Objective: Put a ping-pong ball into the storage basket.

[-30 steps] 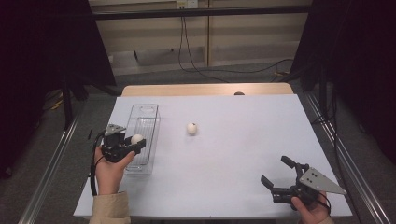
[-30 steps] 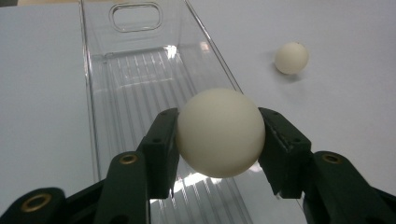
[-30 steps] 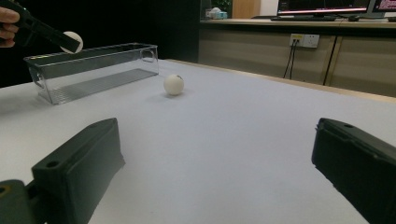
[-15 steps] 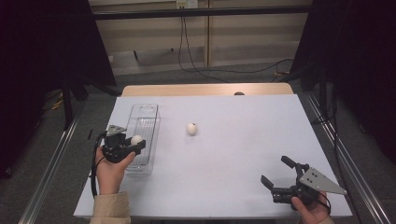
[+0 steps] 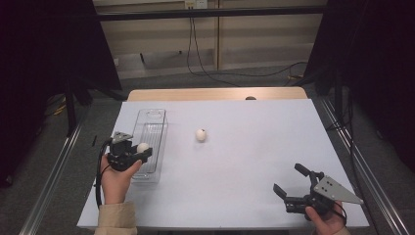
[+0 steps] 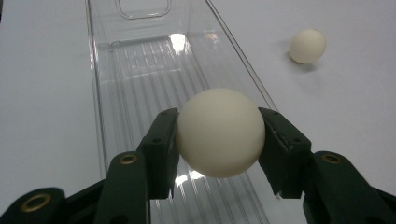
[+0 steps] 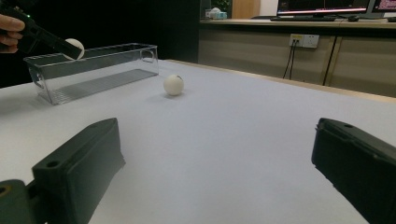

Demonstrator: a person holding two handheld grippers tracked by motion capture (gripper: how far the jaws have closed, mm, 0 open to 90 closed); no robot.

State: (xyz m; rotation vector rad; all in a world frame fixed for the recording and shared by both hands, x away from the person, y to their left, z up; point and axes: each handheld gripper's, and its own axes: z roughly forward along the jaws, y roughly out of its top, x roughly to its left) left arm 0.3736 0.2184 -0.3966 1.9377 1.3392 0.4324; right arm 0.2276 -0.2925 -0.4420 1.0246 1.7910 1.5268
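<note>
Two white balls are in play, and the one that matters just now is the held ball, pinched squarely between the jaws of the left gripper and hanging over the near end of the clear plastic tray at the left of the table. Over the last second almost nothing has changed: the left hand has stayed where it was, poised above the tray, and the ball has not dropped, so I would judge the release into the tray to be the step about to come, not one already done. The second ball lies loose on the white surface to the right of the tray, well apart from both grippers. The right gripper rests at the near right corner with its jaws spread wide and nothing between them, also unmoved. The left gripper view shows how true the grip is, each jaw pressed against a side of the ball, with the ribbed floor of the tray directly beneath; the high view cannot give that. The right gripper view, low along the table, shows the held ball level with the tray's rim, not yet lowered inside, and the tray itself bare of balls.
</note>
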